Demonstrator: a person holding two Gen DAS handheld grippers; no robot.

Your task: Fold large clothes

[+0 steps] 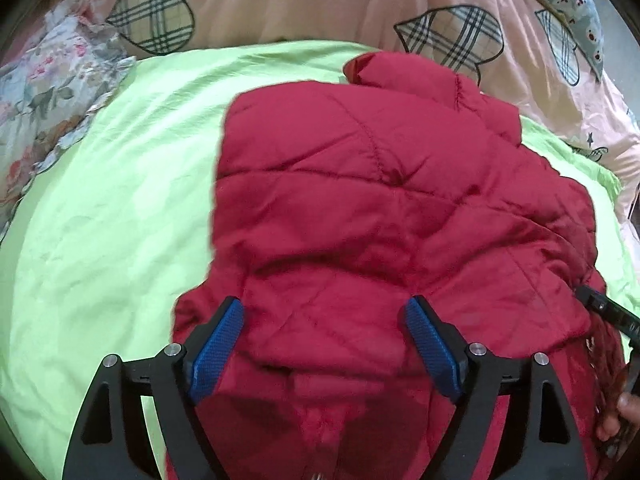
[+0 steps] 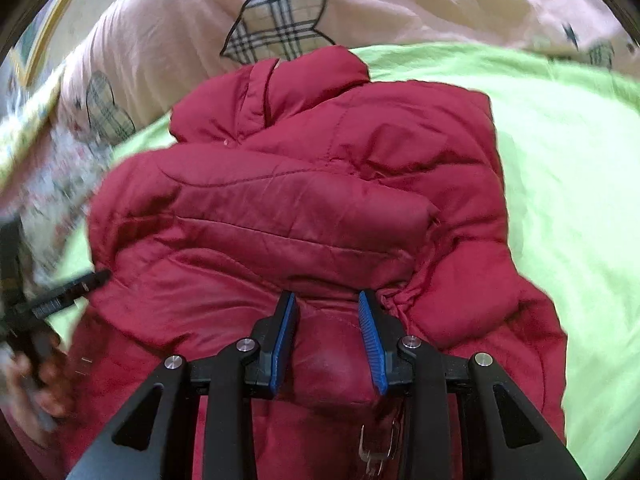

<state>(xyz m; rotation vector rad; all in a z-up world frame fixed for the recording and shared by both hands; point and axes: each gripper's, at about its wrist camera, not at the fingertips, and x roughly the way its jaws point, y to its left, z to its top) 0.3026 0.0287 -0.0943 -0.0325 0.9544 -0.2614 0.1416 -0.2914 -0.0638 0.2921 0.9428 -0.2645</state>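
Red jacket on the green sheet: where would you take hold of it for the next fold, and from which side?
Probably the near hem of the red jacket, from the near side. It bulges up there in a thick roll; the sleeve lies flat across the middle. The right hand-held gripper already straddles that roll.

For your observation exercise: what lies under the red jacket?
The jacket lies on a green sheet, which shows around it. A pink quilt lies behind. Whatever is directly beneath the jacket is covered.
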